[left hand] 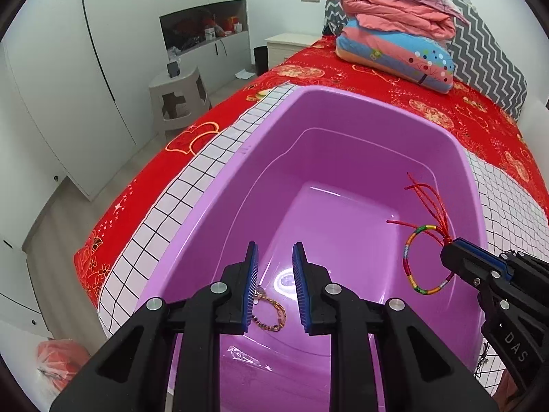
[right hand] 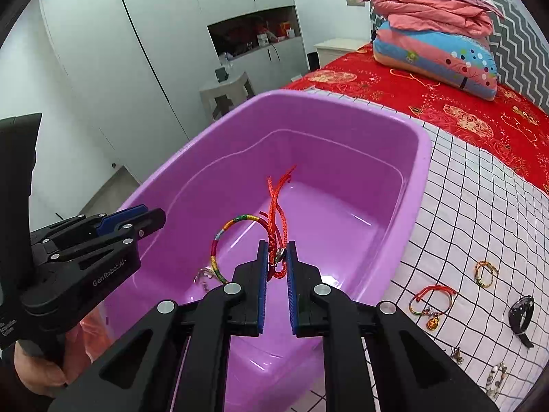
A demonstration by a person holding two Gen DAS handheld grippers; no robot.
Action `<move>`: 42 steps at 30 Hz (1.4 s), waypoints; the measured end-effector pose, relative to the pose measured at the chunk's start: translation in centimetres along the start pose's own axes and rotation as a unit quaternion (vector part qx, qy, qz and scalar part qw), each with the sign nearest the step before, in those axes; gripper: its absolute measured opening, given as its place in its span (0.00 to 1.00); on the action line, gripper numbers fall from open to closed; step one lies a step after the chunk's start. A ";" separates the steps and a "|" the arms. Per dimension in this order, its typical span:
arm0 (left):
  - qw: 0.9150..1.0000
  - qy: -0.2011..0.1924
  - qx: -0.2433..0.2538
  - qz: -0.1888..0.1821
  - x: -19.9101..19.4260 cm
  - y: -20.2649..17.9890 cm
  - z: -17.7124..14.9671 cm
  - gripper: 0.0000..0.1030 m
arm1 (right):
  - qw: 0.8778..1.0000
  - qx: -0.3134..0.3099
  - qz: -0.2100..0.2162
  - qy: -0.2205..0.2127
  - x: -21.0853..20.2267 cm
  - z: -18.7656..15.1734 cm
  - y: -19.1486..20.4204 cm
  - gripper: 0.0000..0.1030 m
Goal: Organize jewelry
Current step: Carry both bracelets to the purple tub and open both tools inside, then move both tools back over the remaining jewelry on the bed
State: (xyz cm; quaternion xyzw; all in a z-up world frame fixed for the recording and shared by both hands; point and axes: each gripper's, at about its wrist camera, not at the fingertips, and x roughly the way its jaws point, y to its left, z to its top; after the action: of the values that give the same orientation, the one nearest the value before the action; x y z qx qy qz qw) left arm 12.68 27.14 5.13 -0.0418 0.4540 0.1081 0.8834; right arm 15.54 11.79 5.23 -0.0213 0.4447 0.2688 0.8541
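A purple plastic tub [left hand: 219, 185] [right hand: 417, 171] stands on a white checked cloth on the bed. My right gripper [right hand: 277, 261] [left hand: 449, 250] is shut on the knot of a rainbow cord bracelet [right hand: 223, 237] [left hand: 411, 240] with red tassels and holds it above the tub's inside. My left gripper [left hand: 274, 257] [right hand: 151, 219] is open and empty over the tub's near end. A gold chain bracelet [left hand: 272, 316] lies on the tub floor below it.
More jewelry lies on the checked cloth [right hand: 473, 213] to the right of the tub: a red cord bracelet with a gold charm [right hand: 430, 304], a yellow-green bracelet [right hand: 485, 273], a black watch [right hand: 521, 312], a beaded piece [right hand: 495, 377]. Folded quilts [left hand: 394, 31] lie at the bed's head.
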 end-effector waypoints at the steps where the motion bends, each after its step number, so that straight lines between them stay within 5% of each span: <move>1: 1.000 0.002 -0.001 0.000 0.2 0.0 0.0 0.21 | 1.000 0.000 -0.002 0.001 0.2 0.0 0.0 0.10; 2: 1.000 0.003 -0.001 0.001 0.3 0.1 0.0 0.23 | 1.000 -0.002 -0.004 0.002 0.3 0.1 0.0 0.10; 3: 1.000 0.002 0.000 0.004 0.3 0.1 -0.1 0.35 | 1.000 -0.006 -0.008 0.002 0.3 0.2 0.0 0.17; 4: 1.000 0.000 -0.001 0.006 0.2 0.1 -0.1 0.56 | 1.000 -0.009 -0.013 0.005 0.3 0.2 0.1 0.38; 6: 1.000 -0.013 -0.005 0.011 -0.3 0.4 -0.2 0.73 | 1.000 -0.012 -0.023 -0.004 -0.2 0.3 0.2 0.55; 26: 0.999 -0.040 -0.017 0.008 -4.6 0.1 -1.4 0.89 | 0.997 -0.005 -0.053 -0.055 -6.9 -2.7 -0.5 0.55; 42: 0.995 -0.067 0.067 -0.040 -9.9 -9.4 -6.8 0.94 | 0.984 0.072 -0.139 -0.089 -16.0 -14.1 -6.9 0.61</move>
State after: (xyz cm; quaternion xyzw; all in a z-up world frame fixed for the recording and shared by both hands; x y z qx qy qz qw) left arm 3.85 15.30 9.02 0.0066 0.3979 0.0448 0.9163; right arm 0.93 -5.07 7.70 0.0032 0.3779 0.1156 0.9186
